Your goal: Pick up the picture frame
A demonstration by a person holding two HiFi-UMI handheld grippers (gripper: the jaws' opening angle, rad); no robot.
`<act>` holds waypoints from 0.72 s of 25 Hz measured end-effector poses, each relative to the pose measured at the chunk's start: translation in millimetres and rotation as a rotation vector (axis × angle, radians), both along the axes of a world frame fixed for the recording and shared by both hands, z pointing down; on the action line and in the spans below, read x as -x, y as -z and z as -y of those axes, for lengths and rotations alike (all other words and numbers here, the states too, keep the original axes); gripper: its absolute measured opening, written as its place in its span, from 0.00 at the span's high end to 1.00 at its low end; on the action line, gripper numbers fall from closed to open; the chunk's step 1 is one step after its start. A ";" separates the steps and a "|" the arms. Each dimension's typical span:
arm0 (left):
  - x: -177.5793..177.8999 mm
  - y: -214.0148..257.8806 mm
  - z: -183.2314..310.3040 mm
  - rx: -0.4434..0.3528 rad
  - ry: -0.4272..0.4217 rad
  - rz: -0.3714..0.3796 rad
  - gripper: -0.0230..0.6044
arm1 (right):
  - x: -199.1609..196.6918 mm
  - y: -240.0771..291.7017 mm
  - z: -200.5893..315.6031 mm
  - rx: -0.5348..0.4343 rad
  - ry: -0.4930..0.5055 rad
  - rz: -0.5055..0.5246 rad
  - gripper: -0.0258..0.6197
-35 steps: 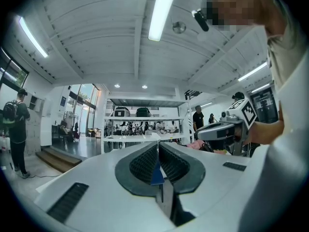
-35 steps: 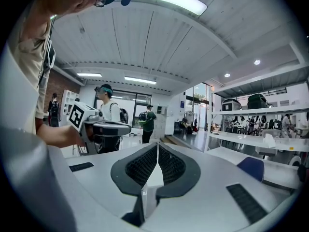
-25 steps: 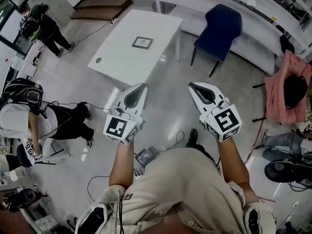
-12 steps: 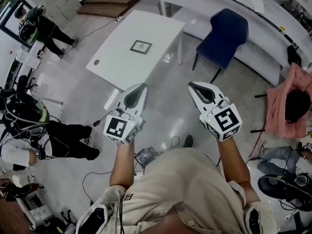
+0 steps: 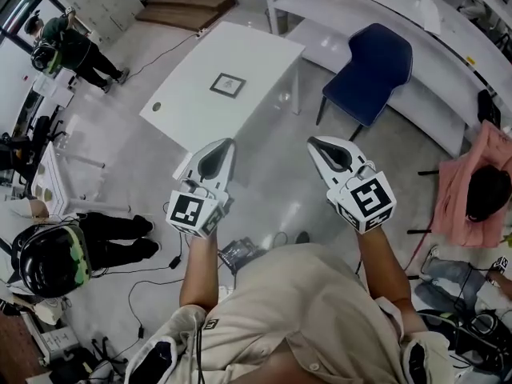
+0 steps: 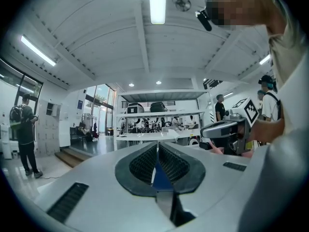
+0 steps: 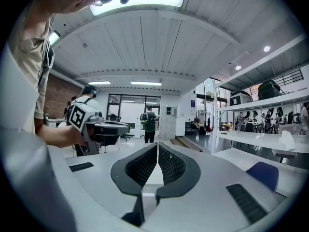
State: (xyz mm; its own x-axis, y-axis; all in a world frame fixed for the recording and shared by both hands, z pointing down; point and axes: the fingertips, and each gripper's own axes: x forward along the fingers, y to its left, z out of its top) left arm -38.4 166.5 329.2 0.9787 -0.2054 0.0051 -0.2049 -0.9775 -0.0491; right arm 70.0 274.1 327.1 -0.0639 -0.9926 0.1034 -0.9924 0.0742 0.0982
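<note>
White tabletop [image 5: 256, 50] and picture frame [image 5: 228, 85] had drawn nearer; left hand-held gripper [image 5: 226, 144] and right hand-held gripper [image 5: 314, 143] stayed closed, empty.

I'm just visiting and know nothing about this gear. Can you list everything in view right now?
picture frame: one, dark rim, flat on the table, untouched.
table: one, white, ahead of the person.
chair: one, blue, right of the table.
long counter: one, white, beyond the chair.
standing person: one, dark clothes, far left.
helmeted person: one, black helmet, lower left.
person in pink: one, right edge.
cables: several, dark, on the floor.
left claw: one, white and black, shut, empty, short of the table.
right claw: one, white and black, shut, empty, beside the left.
</note>
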 end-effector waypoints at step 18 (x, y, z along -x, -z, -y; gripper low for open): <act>-37.1 -3.0 3.2 0.008 0.044 0.028 0.92 | -51.3 -6.9 -1.7 -0.010 0.013 0.042 0.92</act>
State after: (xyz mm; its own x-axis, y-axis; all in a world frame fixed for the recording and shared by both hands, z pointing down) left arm -1.3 163.3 332.2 0.9681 -0.2483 0.0345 -0.2465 -0.9680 -0.0476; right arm 121.3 275.7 334.0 -0.0810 -0.9926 0.0905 -0.9946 0.0864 0.0573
